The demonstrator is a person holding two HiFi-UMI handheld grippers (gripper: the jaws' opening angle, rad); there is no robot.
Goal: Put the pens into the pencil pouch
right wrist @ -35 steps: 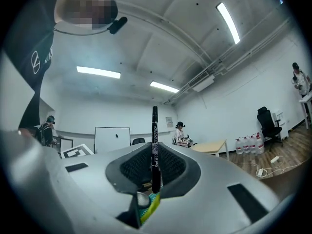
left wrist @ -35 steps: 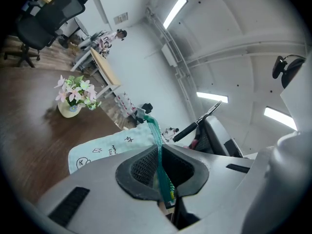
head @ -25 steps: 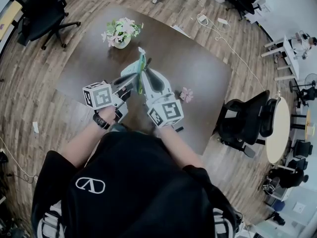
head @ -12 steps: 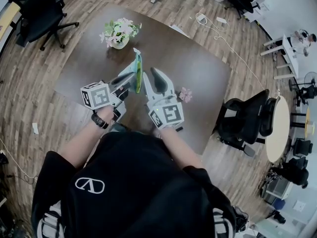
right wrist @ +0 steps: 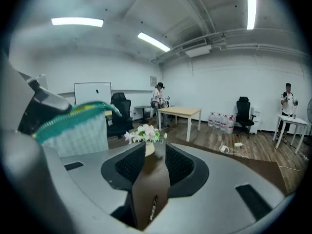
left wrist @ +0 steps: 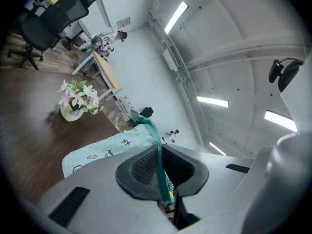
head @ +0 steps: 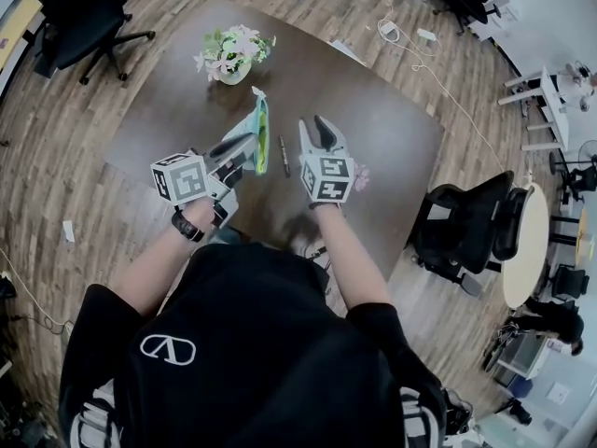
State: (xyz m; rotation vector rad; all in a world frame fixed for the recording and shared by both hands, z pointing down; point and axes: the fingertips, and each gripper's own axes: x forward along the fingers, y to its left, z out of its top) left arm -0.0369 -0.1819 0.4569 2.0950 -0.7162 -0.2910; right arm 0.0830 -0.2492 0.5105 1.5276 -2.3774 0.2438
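The left hand-held gripper (head: 244, 147) pinches the zip edge of the pencil pouch (head: 258, 127) above the middle of the surface (head: 373, 110). The right hand-held gripper (head: 318, 126), jaws just opening and empty, hangs beside a pen (head: 284, 156) lying mid-surface, away from every edge.

The right claw (right wrist: 155, 154), jaws just opened, frames a pen (right wrist: 153, 208) lying on the table (right wrist: 148, 182).
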